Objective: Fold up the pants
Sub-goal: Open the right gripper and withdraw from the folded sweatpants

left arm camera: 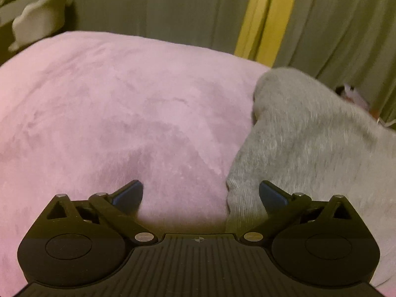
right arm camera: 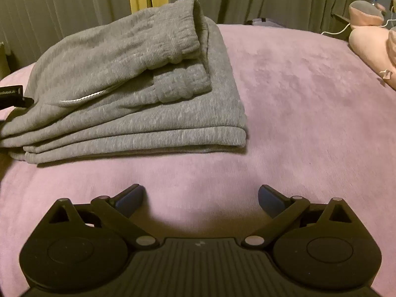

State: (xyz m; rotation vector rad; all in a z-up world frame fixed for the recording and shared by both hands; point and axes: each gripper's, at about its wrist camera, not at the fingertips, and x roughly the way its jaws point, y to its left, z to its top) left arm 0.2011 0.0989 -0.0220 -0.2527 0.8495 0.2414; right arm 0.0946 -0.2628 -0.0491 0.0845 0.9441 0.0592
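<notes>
Grey knit pants (right arm camera: 128, 91) lie folded in a stack of layers on a pink plush blanket (right arm camera: 297, 104), the ribbed waistband and a white drawstring on top. In the left wrist view the same pants (left arm camera: 309, 143) fill the right side, blurred. My left gripper (left arm camera: 201, 194) is open wide over the blanket; its right finger sits at the pants' near edge, nothing between the pads. My right gripper (right arm camera: 201, 198) stands open over bare blanket, in front of the pile's folded edge and apart from it. Part of the left gripper (right arm camera: 12, 97) pokes in at the pile's left.
Grey curtains (left arm camera: 160, 7) with a yellow strip (left arm camera: 267, 14) hang behind the bed. A pale plush toy (left arm camera: 39, 19) sits at the far left. Pink plush items (right arm camera: 373, 42) and a white cable (right arm camera: 336, 31) lie at the far right.
</notes>
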